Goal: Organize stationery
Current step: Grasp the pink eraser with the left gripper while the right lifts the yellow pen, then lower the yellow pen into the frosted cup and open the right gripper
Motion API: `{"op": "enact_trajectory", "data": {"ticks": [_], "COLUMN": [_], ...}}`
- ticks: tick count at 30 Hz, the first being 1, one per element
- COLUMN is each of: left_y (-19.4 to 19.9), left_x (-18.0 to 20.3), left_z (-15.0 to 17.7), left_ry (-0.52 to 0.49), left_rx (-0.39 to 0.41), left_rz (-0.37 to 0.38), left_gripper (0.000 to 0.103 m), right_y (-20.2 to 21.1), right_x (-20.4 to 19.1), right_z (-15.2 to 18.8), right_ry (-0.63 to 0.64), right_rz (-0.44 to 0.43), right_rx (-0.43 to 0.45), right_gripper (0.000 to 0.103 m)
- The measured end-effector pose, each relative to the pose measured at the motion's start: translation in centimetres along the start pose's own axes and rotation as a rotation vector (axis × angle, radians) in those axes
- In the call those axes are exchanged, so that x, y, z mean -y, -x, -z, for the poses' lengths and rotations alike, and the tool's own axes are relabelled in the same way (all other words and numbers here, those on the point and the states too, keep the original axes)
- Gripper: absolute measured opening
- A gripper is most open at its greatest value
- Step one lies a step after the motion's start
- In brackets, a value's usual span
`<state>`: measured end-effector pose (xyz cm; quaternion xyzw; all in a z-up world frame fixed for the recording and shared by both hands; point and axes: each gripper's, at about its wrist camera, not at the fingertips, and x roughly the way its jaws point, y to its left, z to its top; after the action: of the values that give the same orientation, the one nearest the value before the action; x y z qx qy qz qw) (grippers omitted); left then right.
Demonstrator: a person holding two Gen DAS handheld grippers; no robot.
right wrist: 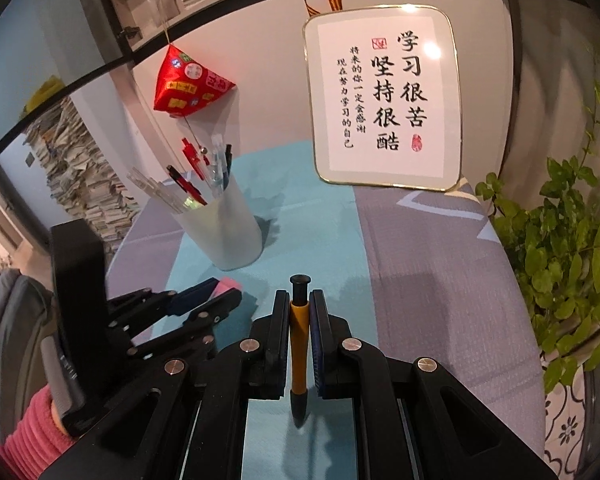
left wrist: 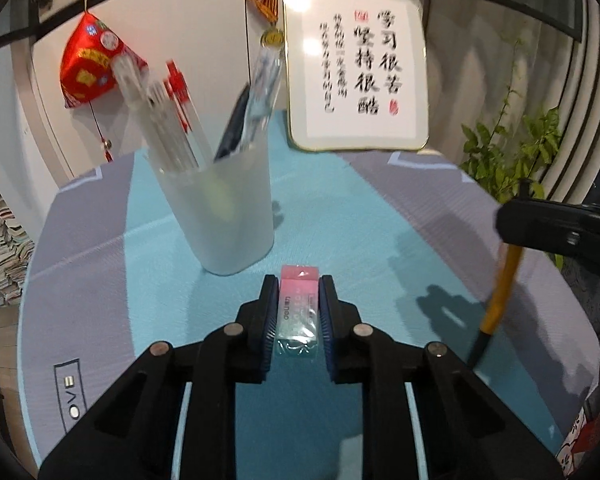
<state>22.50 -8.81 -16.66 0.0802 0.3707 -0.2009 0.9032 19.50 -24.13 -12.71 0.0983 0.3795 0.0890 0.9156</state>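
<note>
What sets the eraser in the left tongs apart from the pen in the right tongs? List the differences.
The pink-and-mint block eraser is short, flat and wrapped; the yellow pen with black ends is long and thin. The eraser lies low against the mat; the pen stands upright, off it. Shared: each sits between closed tongs, left and right.
</note>
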Motion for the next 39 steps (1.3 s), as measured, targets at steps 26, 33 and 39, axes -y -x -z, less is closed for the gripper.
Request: {"op": "enact_trajectory", "data": {"ticks": [26,33,39], "left_y": [8.9,9.2,9.3], "left_x": [-6.1,-7.2,-8.0], "left_z": [3.6,3.9,4.0], "left_ry": [0.179,0.197,0.210], "left_rx": [0.153,0.164,0.168], "left_rz": [-0.046,-0.046,-0.052], "left_gripper": [0.018,0.018,0.018], "right_y": [3.9,0.7,-3.0], "right_x": [-9.7,-11.5,-11.7], "right_z": [-10.7,-14.1,-14.6], "right_ry": [0.163,0.185,0.197], "right_rz": [-0.033,-0.001,0.041], "right_rx": [0.253,0.256,0.229], "right_gripper": [0.011,0.011,0.011]}}
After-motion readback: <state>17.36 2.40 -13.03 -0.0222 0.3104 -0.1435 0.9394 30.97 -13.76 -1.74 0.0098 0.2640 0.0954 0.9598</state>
